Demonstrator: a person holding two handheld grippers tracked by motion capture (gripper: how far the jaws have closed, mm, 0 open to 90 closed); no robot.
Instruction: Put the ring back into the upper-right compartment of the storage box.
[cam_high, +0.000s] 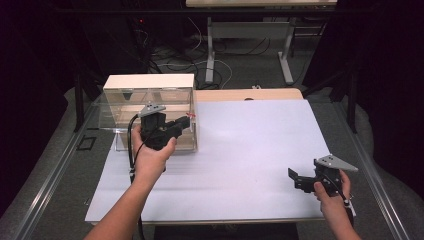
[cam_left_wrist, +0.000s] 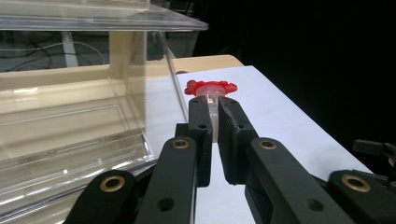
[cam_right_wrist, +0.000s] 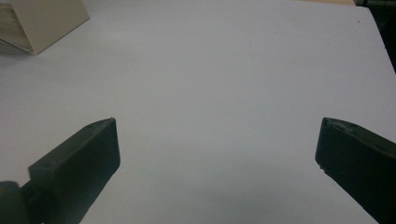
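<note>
Left gripper (cam_left_wrist: 212, 116) clamps the small clear red-capped tube (cam_left_wrist: 211, 88) beside the clear acrylic box (cam_left_wrist: 93, 107); keep it upright going in, right gripper (cam_right_wrist: 217, 149) gaping idle.

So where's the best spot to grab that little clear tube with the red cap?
Probably on the clear body just below the red cap, much as the left tongs pinch the tube now. The flared cap overhangs the narrower body, so it should stop slipping. Come from the open white table side, since the clear box blocks the other.

Black jaws, brass-ringed pivot holes
</note>
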